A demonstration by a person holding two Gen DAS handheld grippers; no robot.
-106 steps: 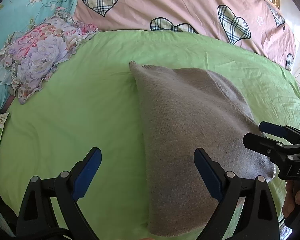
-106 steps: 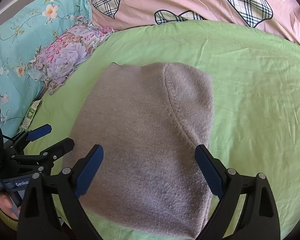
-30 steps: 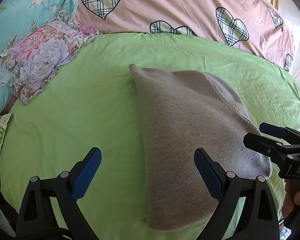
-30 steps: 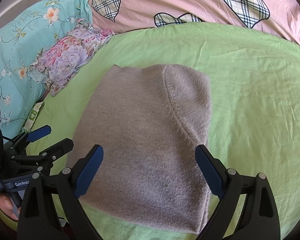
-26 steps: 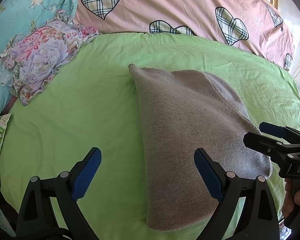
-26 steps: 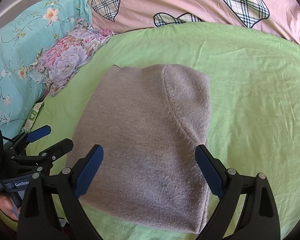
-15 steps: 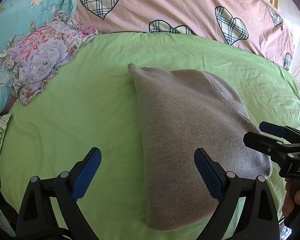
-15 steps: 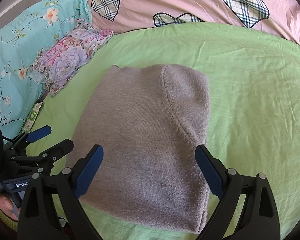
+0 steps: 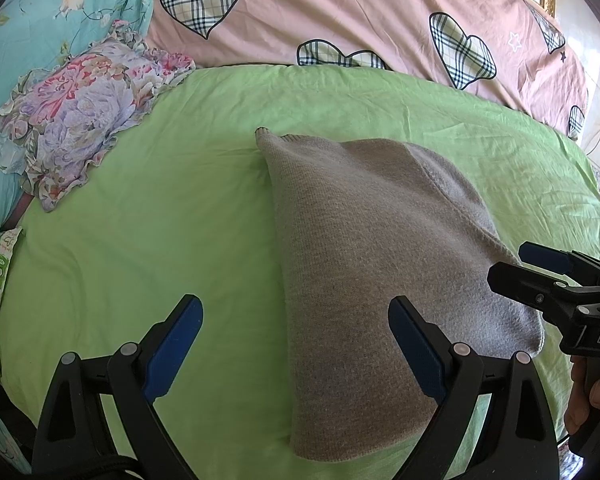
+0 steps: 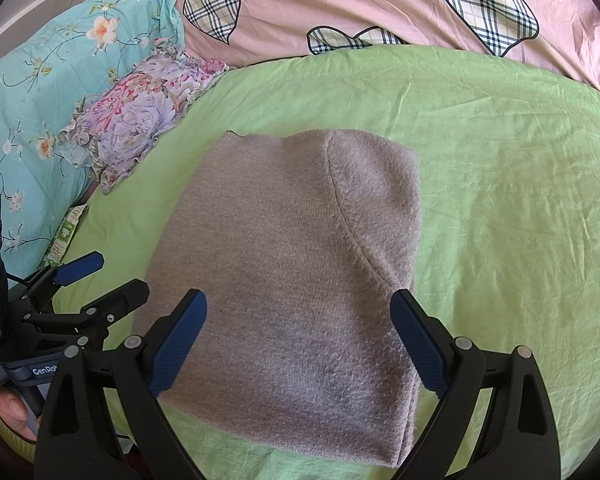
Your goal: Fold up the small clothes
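Wide light-green bedsheet (image 9: pixel 148 248) fills both my views, with a pink quilt printed with plaid hearts (image 9: pixel 340 12) behind it. A grey knitted garment, folded into a rough rectangle (image 10: pixel 296 264), lies flat on the sheet's middle. A frilled floral cushion (image 9: pixel 72 120) sits off to the left, well apart from the knit. My left gripper (image 9: pixel 296 344) is spread wide, holding nothing; its right finger shows over the garment's near left portion, contact unclear. My right gripper (image 10: pixel 300 340) is equally splayed and unloaded, straddling the garment's near end.
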